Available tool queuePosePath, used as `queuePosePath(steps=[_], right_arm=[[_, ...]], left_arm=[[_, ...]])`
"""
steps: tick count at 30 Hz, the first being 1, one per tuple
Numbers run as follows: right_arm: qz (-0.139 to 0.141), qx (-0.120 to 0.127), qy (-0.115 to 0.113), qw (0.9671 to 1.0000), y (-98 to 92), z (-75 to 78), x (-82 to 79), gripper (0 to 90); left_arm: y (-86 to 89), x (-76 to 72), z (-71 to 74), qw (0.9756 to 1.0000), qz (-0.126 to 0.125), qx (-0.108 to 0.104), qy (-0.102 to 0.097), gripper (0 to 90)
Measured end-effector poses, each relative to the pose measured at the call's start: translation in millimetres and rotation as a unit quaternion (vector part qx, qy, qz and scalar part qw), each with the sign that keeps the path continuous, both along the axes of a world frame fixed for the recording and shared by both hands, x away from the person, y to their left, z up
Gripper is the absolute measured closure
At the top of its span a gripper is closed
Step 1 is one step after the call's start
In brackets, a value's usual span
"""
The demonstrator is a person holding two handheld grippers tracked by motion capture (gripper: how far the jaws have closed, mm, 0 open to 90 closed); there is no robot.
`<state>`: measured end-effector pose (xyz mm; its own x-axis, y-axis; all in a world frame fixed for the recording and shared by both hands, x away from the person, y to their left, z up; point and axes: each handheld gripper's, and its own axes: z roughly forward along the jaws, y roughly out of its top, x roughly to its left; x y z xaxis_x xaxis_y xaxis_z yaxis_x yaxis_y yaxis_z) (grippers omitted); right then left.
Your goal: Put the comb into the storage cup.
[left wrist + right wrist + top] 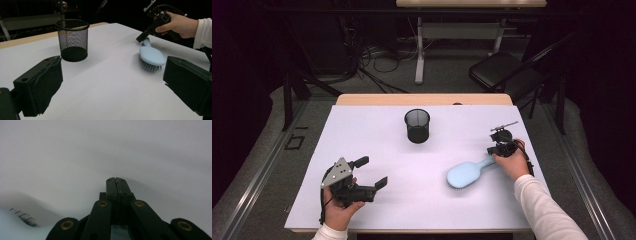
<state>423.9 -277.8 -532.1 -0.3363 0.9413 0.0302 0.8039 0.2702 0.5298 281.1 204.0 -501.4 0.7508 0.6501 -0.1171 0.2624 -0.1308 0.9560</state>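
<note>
A light blue hairbrush (464, 174) lies bristles down on the white table, right of centre, its handle pointing to the far right. My right gripper (491, 151) is shut, its tips resting at the end of the handle (147, 42). In the right gripper view the jaws (116, 181) are pressed flat together with nothing between their tips. The brush's pale body and bristles (17, 225) show at the lower left. My left gripper (372, 172) stands wide open and empty near the front left; across its jaws (110, 85) the brush (152, 55) is seen.
A black mesh cup (417, 126) stands upright at the middle back of the white sheet (377, 135) and looks empty (72, 40). Beyond the table's far edge are a black chair (502, 70) and another desk's legs.
</note>
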Motion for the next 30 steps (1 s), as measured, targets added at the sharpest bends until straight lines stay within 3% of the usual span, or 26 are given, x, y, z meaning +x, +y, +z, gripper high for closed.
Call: queuePosePath(steps=[13,30], right_arm=[[0.001,0.015,0.005,0.9999,-12.0,-0.3,-21.7,90.0],[0.022,0.055,0.007,0.9983,-22.1,-4.5,-69.9,90.0]], left_arm=[[-0.1,-0.5,0.3,1.0,-0.001,0.002,0.0,2.6],[-1.5,-0.5,-0.2,1.0,-0.001,0.002,0.0,2.7]])
